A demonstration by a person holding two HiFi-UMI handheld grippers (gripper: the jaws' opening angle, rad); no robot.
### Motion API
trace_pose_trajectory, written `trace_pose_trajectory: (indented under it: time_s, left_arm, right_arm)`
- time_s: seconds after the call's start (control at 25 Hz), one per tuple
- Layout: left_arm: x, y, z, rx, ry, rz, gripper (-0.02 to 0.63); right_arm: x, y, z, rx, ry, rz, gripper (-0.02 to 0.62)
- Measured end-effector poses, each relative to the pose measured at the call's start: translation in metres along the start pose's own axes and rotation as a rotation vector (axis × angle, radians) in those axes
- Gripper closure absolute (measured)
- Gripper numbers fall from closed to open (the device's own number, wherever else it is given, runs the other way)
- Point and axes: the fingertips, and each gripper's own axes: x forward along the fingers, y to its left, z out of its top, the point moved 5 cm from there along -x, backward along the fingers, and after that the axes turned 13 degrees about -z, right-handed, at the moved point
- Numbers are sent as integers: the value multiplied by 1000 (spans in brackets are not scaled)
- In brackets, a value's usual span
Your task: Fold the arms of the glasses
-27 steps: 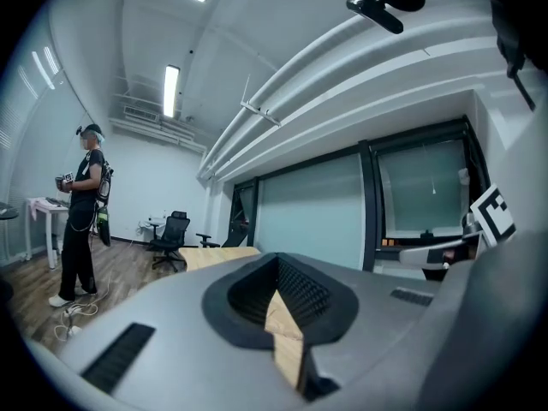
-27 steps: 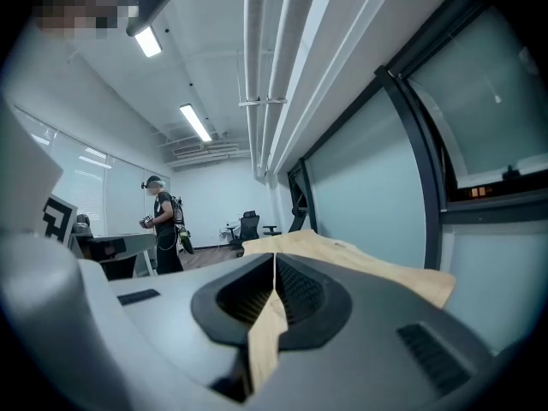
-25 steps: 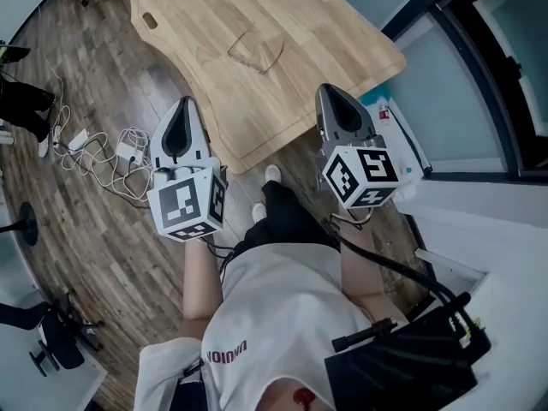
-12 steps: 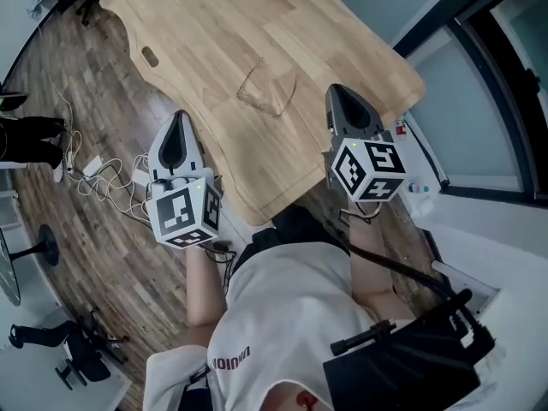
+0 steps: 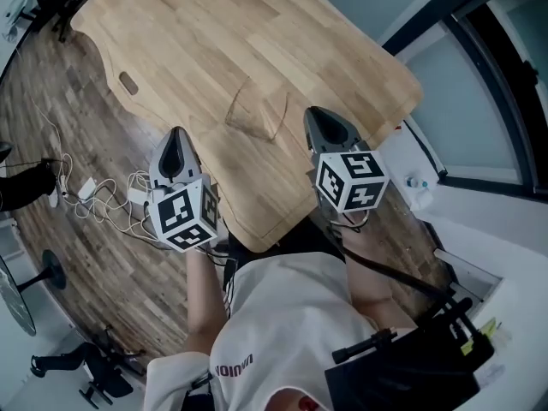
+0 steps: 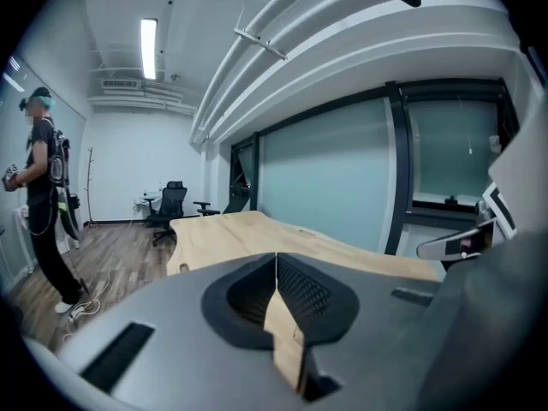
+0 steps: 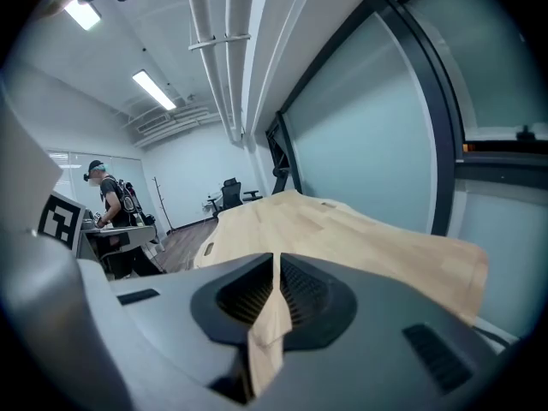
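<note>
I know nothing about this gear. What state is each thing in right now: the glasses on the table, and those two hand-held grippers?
glasses: lying on the wooden table, arms apparently unfolded, nothing touching them.
left hand-held gripper: jaws together, nothing between them.
right hand-held gripper: jaws together, nothing between them.

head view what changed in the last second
Both moved forward toward the glasses: the right tongs now reach over the table's near edge, and the left tongs sit just beside its edge. Nothing was taken hold of. The glasses lie untouched in the same spot, and both tongs stayed shut and empty.
</note>
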Motion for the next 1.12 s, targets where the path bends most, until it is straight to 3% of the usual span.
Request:
trace_pose_trajectory:
  time_s: [0.28, 0.4, 0.52, 0.64, 0.8, 1.12]
  left_arm:
    - [66, 11, -29, 0, 183, -253, 589]
    - [94, 19, -44, 8, 266, -358, 589]
    - [120, 20, -68, 24, 436, -516, 570]
    - [144, 16, -95, 42, 643, -688, 482]
    - [160, 12, -118, 94, 787, -753, 480]
    - [161, 6, -133, 73, 922, -803, 480]
  right_arm:
    - [30, 4, -45, 73, 166, -126, 565]
    - [41, 10, -62, 118, 219, -177, 526]
    - [47, 13, -80, 149, 289, -232, 505]
    - [52, 14, -98, 159, 359, -271, 505]
    - [60, 15, -116, 175, 409, -308, 505]
    - [74, 29, -138, 165, 511, -313, 505]
